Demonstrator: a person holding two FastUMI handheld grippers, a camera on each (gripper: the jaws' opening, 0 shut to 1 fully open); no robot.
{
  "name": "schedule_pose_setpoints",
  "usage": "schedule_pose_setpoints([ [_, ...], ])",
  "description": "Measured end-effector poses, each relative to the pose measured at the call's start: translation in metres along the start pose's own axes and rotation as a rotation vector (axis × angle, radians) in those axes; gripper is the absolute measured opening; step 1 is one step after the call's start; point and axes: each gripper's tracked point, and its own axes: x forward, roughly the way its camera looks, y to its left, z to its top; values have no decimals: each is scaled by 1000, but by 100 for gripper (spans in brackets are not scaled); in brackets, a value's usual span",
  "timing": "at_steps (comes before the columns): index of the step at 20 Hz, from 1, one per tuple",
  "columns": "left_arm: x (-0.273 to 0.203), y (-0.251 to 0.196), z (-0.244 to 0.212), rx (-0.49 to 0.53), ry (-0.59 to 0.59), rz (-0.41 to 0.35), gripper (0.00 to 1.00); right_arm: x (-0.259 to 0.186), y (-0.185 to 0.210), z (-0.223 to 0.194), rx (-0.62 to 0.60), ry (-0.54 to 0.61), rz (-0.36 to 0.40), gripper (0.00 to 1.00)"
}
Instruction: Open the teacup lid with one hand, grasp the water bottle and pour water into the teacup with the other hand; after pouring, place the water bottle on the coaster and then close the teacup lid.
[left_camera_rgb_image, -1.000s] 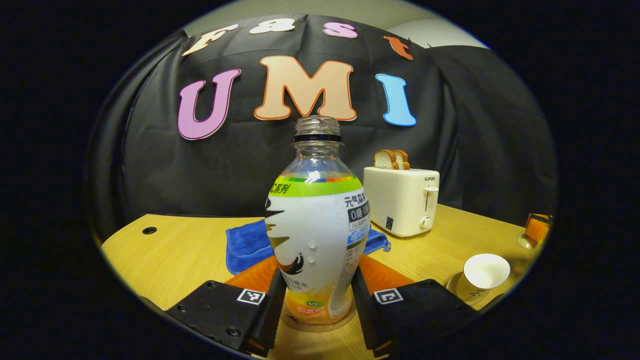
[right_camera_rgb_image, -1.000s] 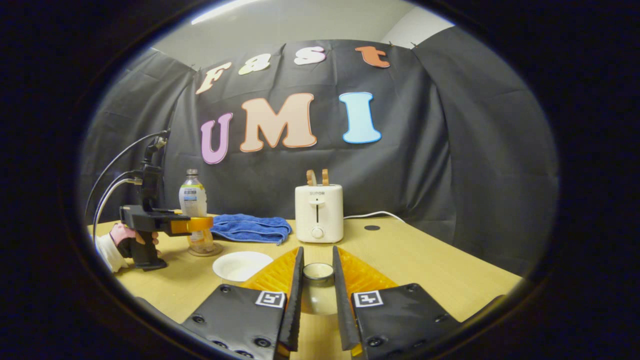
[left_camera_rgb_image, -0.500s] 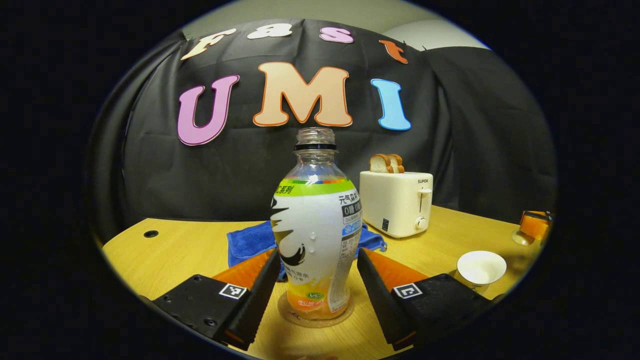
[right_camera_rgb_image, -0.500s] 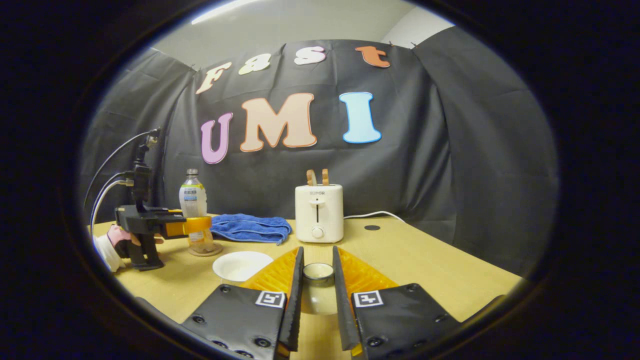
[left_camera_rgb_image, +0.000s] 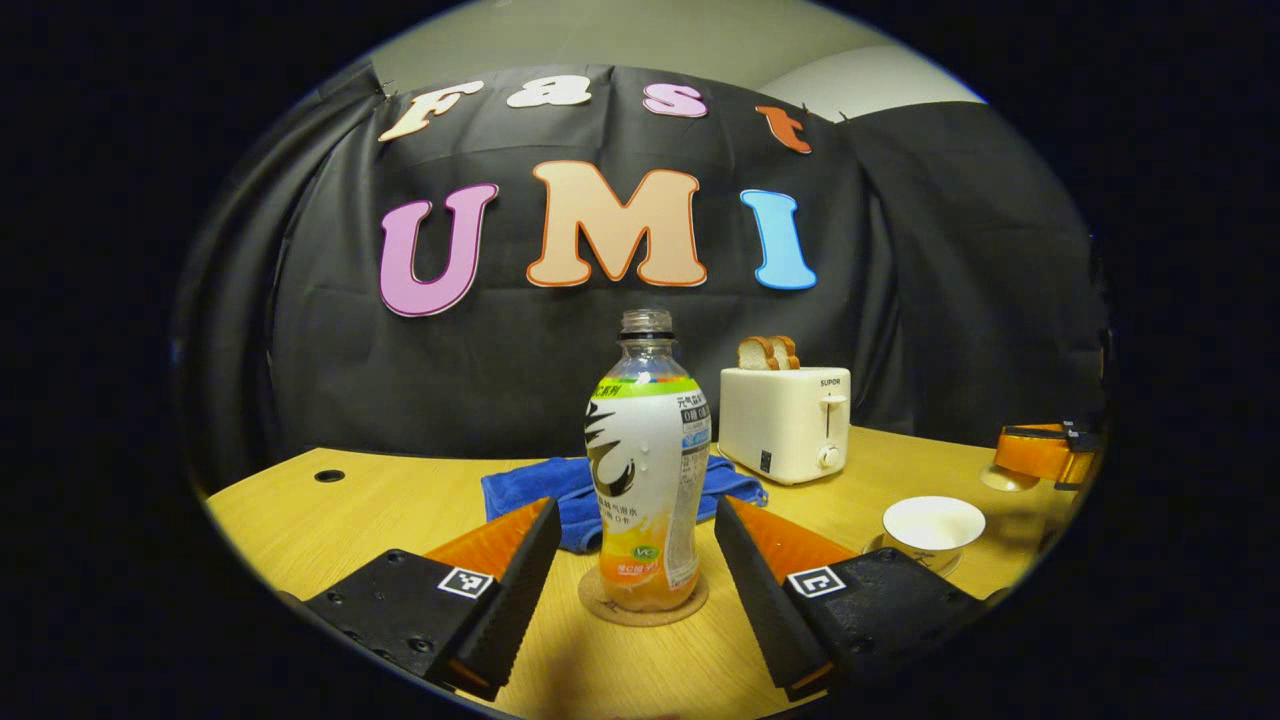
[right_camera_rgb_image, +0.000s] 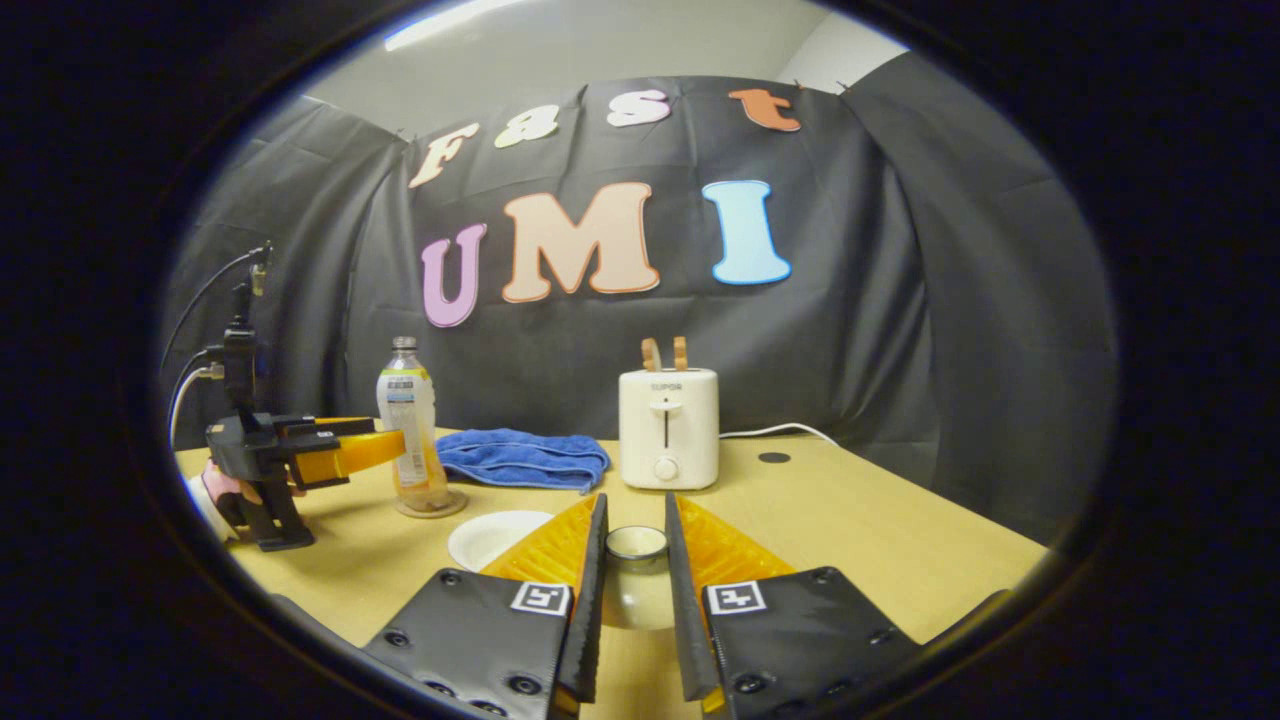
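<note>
A capless water bottle (left_camera_rgb_image: 648, 470) is standing upright on a round coaster (left_camera_rgb_image: 643, 604) on the wooden table (left_camera_rgb_image: 350, 510). The left gripper (left_camera_rgb_image: 632, 575) is hovering just in front of it, jaws spread wide, touching nothing. To the right, an uncovered white teacup (left_camera_rgb_image: 932, 524) is sitting on its saucer. The right gripper (right_camera_rgb_image: 634, 580) is holding the teacup lid (right_camera_rgb_image: 637, 545), its knob squeezed between both fingers, above the table

Teacup (left_camera_rgb_image: 933, 522) base hid behind left gripper (left_camera_rgb_image: 640, 590); lid (right_camera_rgb_image: 637, 545) rim hid btwn jaws.
</note>
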Motion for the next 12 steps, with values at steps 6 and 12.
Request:
schedule_pose_setpoints([
  [6,-37,8,3,1,2,41,90,23,56,-1,2,9,170,36],
  [12,-71,15,4,3,0,79,90,37,76,-8,-2,46,229,36],
])
